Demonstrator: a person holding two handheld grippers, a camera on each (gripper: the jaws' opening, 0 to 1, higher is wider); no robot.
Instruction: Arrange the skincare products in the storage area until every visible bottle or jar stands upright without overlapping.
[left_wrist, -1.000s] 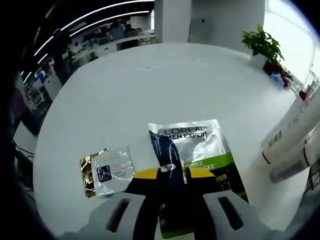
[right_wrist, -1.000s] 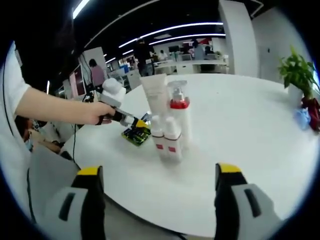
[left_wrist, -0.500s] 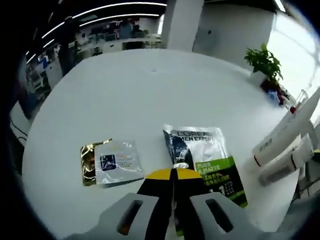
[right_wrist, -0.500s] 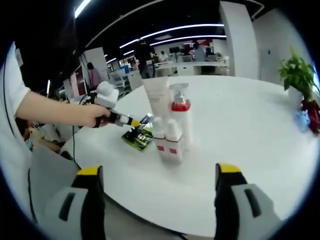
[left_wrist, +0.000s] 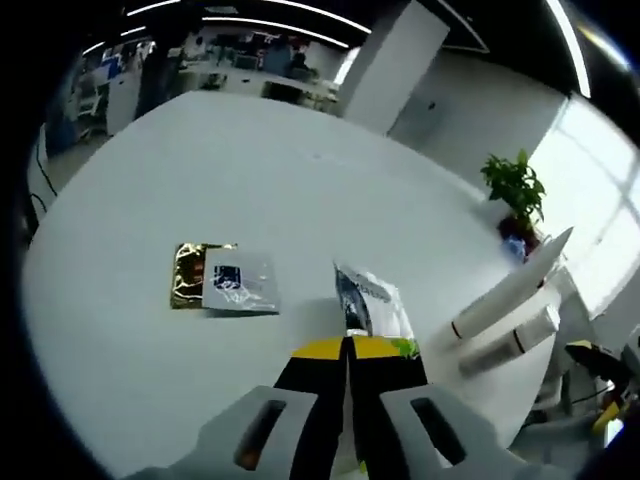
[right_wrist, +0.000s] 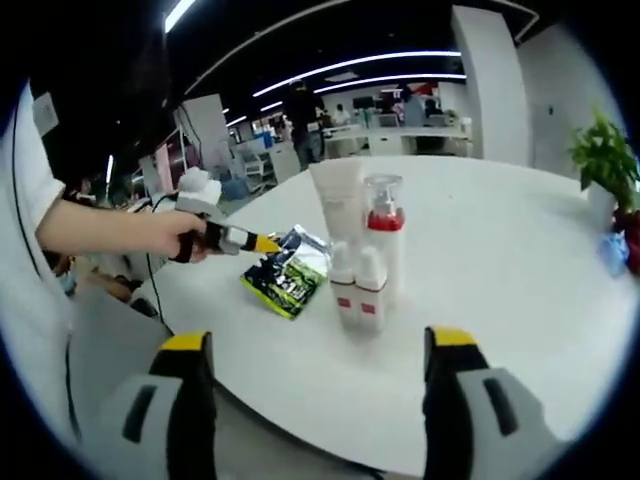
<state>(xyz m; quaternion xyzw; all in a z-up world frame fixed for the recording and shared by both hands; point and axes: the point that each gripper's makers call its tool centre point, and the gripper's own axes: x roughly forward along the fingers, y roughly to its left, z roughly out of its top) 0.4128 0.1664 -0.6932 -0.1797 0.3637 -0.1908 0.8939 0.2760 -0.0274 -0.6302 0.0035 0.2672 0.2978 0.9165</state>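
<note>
While the left claw (left_wrist: 347, 347) is clamped on the green sachet's (right_wrist: 288, 276) near edge, its long axis runs away from the claw toward the bottles (right_wrist: 362, 262). The right claw (right_wrist: 312, 345) stands apart, well short of the bottles.

The left gripper (left_wrist: 347, 350) has its yellow-tipped jaws pressed together, pinching the edge of a sachet (left_wrist: 372, 300) and holding it tilted up off the table. From the right gripper view the same gripper (right_wrist: 262, 243) reaches in from the left, held by the person's hand (right_wrist: 178, 235) on an outstretched bare forearm. The right gripper (right_wrist: 312, 345) hangs low with its jaws spread wide apart, holding nothing.
</note>
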